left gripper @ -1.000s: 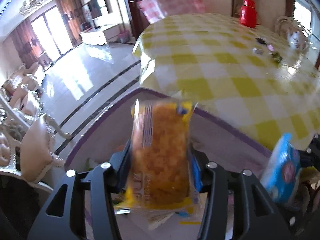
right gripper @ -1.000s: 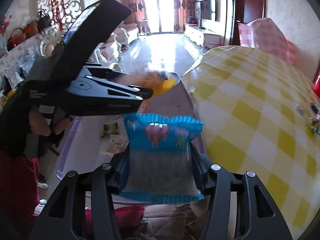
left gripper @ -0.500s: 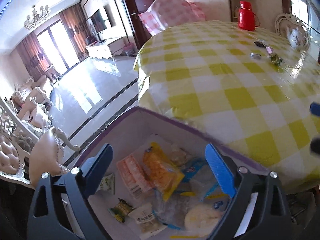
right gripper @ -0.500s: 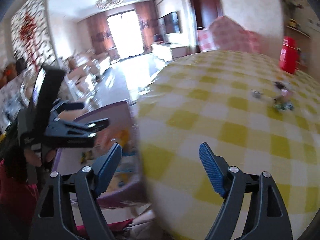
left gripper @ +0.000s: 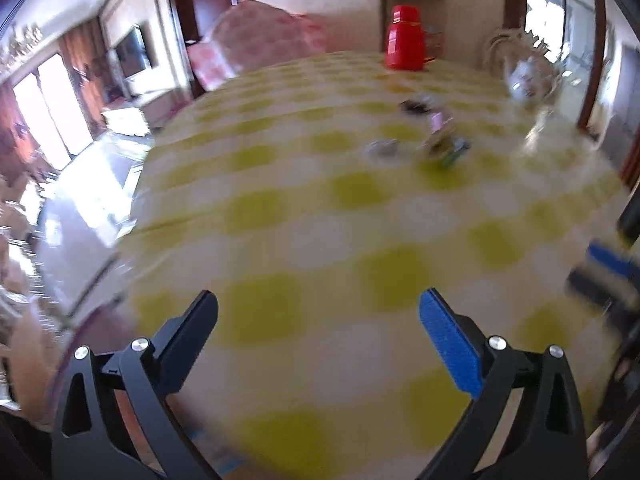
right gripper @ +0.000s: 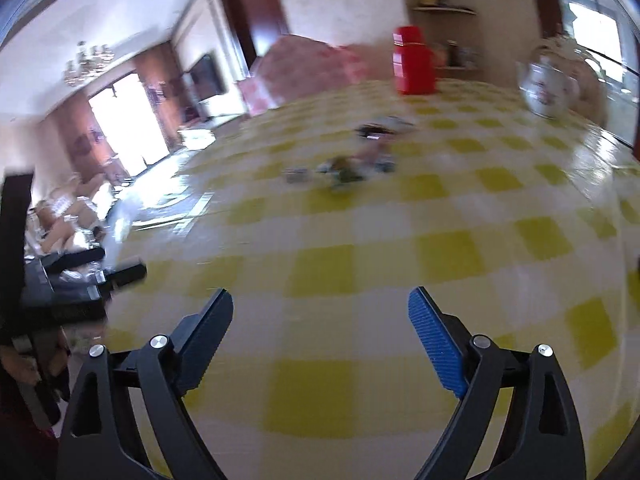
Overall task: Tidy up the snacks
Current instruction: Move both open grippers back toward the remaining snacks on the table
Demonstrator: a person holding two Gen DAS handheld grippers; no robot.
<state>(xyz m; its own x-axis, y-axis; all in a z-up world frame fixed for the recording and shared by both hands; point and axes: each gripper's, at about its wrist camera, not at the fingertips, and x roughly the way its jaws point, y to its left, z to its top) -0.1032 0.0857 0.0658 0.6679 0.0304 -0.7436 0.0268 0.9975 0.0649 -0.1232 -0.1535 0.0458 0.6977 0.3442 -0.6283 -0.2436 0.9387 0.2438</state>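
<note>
Both views are blurred by motion. My left gripper (left gripper: 318, 320) is open and empty above the near part of a yellow-and-white checked table (left gripper: 320, 240). My right gripper (right gripper: 320, 316) is open and empty over the same table (right gripper: 360, 272). A few small wrapped snacks (left gripper: 436, 144) lie in a loose cluster far across the table; they also show in the right wrist view (right gripper: 344, 168). The left gripper shows at the left edge of the right wrist view (right gripper: 80, 276). The right gripper shows at the right edge of the left wrist view (left gripper: 604, 276).
A red thermos (left gripper: 405, 38) stands at the table's far edge, also in the right wrist view (right gripper: 413, 62). A white floral teapot (right gripper: 546, 82) sits at the far right. A pink checked cushion (left gripper: 256, 52) lies behind the table. Shiny floor (left gripper: 88, 200) drops off left.
Both grippers let go of their snack packets into the purple-rimmed box, opened, and swung up and right over the table. The box has left both views.
</note>
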